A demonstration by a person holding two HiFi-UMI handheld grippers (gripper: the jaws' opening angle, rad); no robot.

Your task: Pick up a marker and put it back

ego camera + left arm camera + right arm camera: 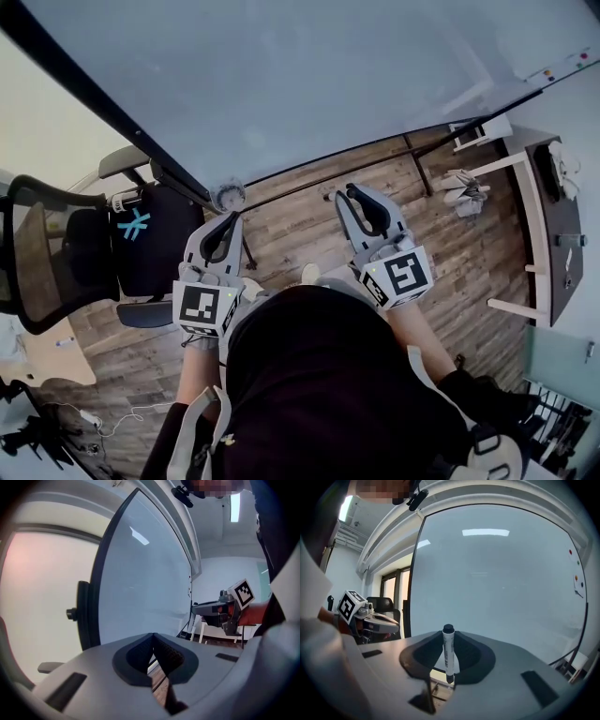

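A white marker (448, 654) with a black cap stands upright between the pads of my right gripper (448, 638), which is shut on it. In the head view that gripper (354, 195) points at the lower edge of the big whiteboard (281, 75), and I cannot make out the marker there. My left gripper (228, 219) is held beside it, a little lower and to the left. Its jaws meet at the tips with nothing between them (153, 638). Each gripper shows in the other's view: the right gripper (229, 609) and the left gripper (365, 613).
The whiteboard (501, 573) fills the space ahead, with small coloured magnets (576, 578) near its right edge. A black mesh office chair (66, 253) stands at the left on the wooden floor (300, 216). A white-framed desk (525, 225) stands at the right.
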